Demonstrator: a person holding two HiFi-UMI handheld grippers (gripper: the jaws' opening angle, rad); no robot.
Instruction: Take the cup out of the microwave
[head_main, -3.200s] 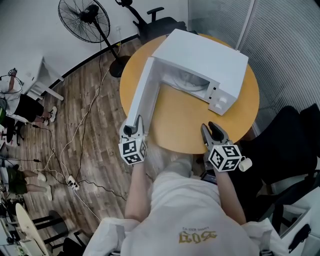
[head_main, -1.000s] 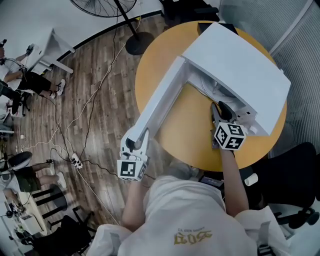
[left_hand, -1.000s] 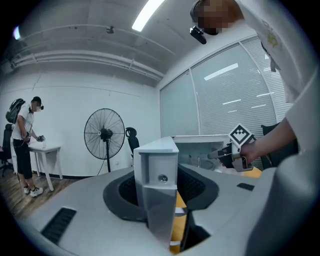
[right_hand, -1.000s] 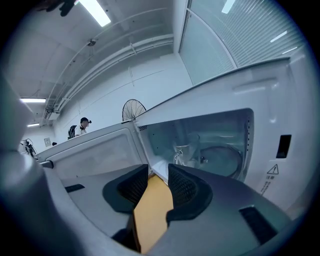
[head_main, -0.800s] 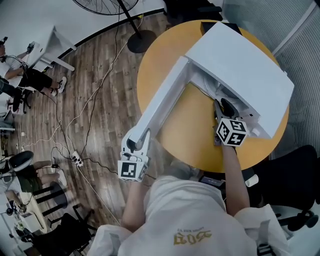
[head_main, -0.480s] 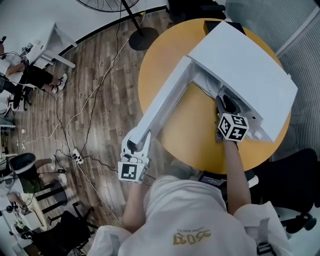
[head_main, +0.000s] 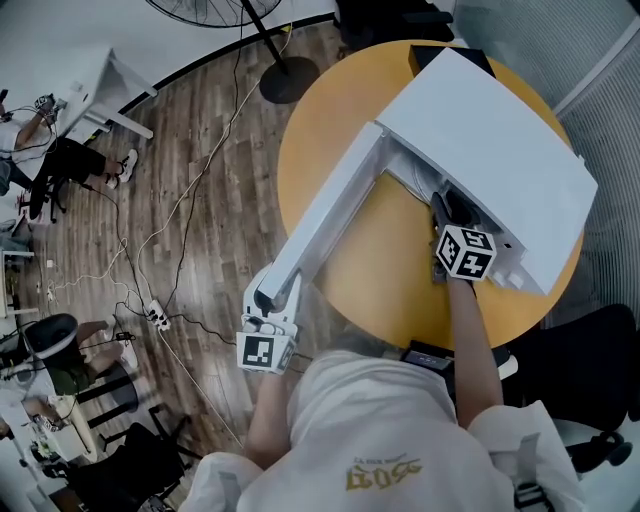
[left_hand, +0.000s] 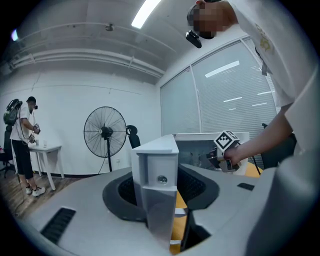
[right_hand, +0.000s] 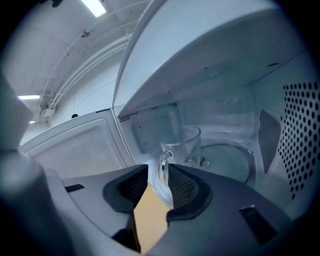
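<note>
Left tool (head_main: 268, 296) clamps the microwave door (head_main: 330, 215); right tool (right_hand: 158, 176), jaws apart around the handle (right_hand: 161, 167) of the glass cup (right_hand: 189, 144), should close squarely first.

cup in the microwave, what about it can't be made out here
- Right gripper view: cup base and lower handle are hidden behind the right gripper.
- Head view: cup is wholly hidden under the microwave top.
- Left gripper view: cavity is too small and partly behind the microwave door.
- Any liquid inside: clear glass, cannot tell.
</note>
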